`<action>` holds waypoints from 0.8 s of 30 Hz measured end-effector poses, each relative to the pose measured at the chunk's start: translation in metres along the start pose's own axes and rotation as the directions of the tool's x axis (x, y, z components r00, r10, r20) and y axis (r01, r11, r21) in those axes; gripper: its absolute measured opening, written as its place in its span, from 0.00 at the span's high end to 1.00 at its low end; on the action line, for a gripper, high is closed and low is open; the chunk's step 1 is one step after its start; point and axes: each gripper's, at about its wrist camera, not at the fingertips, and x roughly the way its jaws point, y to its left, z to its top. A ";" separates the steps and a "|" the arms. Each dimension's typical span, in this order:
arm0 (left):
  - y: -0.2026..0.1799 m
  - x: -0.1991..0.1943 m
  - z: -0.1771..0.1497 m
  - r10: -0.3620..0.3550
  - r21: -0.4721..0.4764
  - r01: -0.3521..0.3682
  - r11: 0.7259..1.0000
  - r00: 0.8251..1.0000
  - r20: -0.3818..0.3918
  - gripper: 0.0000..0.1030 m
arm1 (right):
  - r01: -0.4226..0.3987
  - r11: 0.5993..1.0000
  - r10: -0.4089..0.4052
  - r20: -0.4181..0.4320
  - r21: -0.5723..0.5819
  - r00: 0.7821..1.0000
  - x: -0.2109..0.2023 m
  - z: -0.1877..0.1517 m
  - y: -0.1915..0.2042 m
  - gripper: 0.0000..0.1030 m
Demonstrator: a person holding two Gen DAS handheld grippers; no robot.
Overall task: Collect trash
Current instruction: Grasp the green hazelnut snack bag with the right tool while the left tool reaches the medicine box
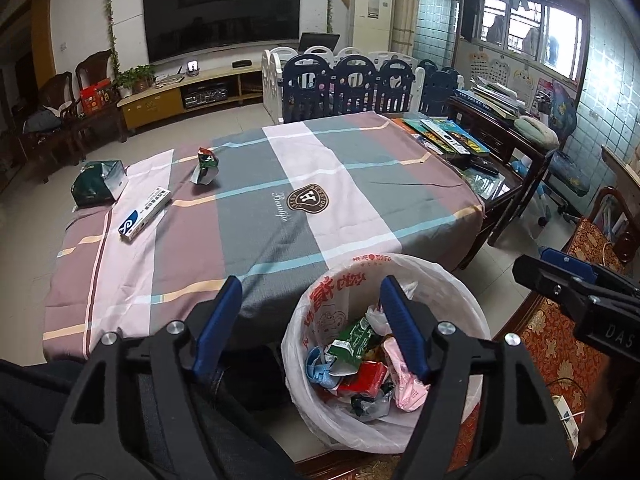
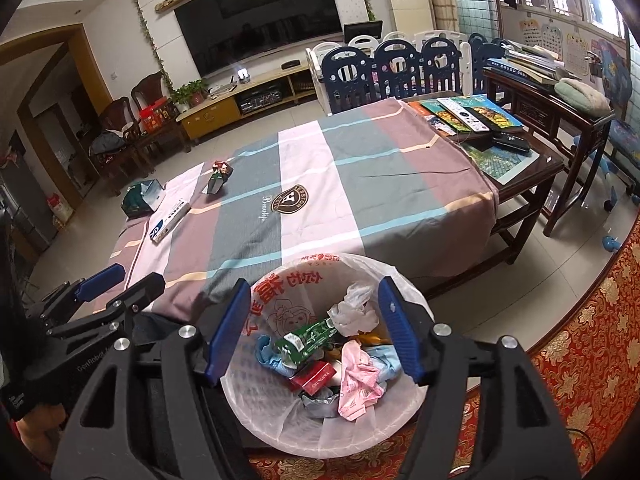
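Note:
A white-lined trash bin [image 1: 460, 292] [image 2: 404, 276] stands at the table's near edge, holding several crumpled wrappers and a red carton [image 2: 314, 376]. On the striped cloth lie a crumpled green snack bag [image 1: 205, 166] [image 2: 219, 178], a white and blue box [image 1: 145, 214] [image 2: 170, 221] and a dark green bag [image 1: 98, 188] [image 2: 141, 199] at the far left edge. My left gripper [image 1: 310, 328] is open and empty, above the bin's left rim. My right gripper [image 2: 314, 330] is open and empty, over the bin. Each gripper shows in the other's view.
Books and remote controls [image 2: 472, 118] lie on the table's far right end. A dark wooden side table [image 2: 552, 108] stands to the right. A blue and white playpen fence [image 1: 352, 80] is behind the table. A red patterned cushion [image 1: 556, 340] lies at the right.

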 end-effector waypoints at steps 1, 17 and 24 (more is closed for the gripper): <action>0.006 0.002 0.000 0.009 -0.017 -0.009 1.000 1.000 -0.005 0.29 | -0.003 1.000 0.003 -0.006 -0.004 1.000 0.002 -0.001 0.003 0.36; 0.218 0.061 0.043 0.359 -0.326 -0.372 0.869 0.928 -0.103 0.17 | -0.024 0.998 0.018 -0.113 -0.056 0.993 0.055 -0.004 0.040 0.31; 0.331 0.164 0.068 0.336 -0.459 -0.432 0.776 0.900 -0.278 0.12 | -0.023 0.999 0.016 -0.224 -0.031 0.974 0.116 -0.001 0.051 0.31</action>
